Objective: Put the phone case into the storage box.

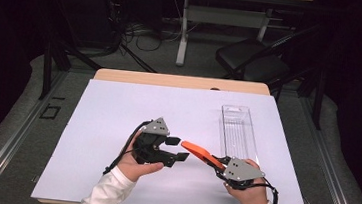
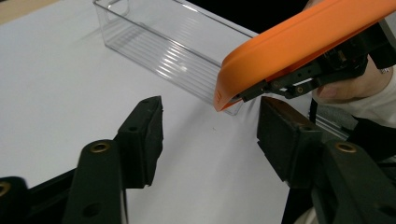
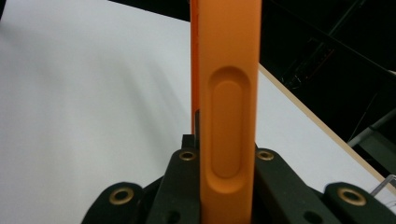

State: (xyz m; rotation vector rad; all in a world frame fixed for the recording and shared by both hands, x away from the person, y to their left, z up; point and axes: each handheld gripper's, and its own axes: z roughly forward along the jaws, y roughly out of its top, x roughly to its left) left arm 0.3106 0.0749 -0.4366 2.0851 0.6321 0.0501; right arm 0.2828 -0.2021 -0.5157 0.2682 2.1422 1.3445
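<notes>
Nearest the camera, two white-sleeved forearms are reaching in from the near edge of the table (image 1: 118, 106), each hand carrying a gripper above the white sheet covering the tabletop. On the right, the right gripper (image 1: 219, 166) is clamping an orange handle-shaped tool (image 1: 203, 154) by its near end, its fingers (image 3: 280, 186) pressing firmly against both flanks of the tool, as the right gripper view is showing along the tool's length. That grip is leaving the tool's far end free and is angling it leftward and slightly upward, apparently so that the free end is presented to the other hand. On the left, the left gripper (image 1: 177, 149) is pointing right toward that free end; its fingers (image 2: 142, 135) are standing partly spread, with nothing between them, and they are touching nothing. In the left gripper view the orange tip (image 2: 224, 95) is hanging just beyond and above the gap between the pads, near but apart from them. Judging from this arrangement, a transfer or a two-handed grip on the tool is being prepared. Behind the tool, a clear plastic bin (image 1: 237, 132) is lying lengthwise on the right half of the sheet, empty, probably positioned as a receptacle within easy reach of the right hand.
</notes>
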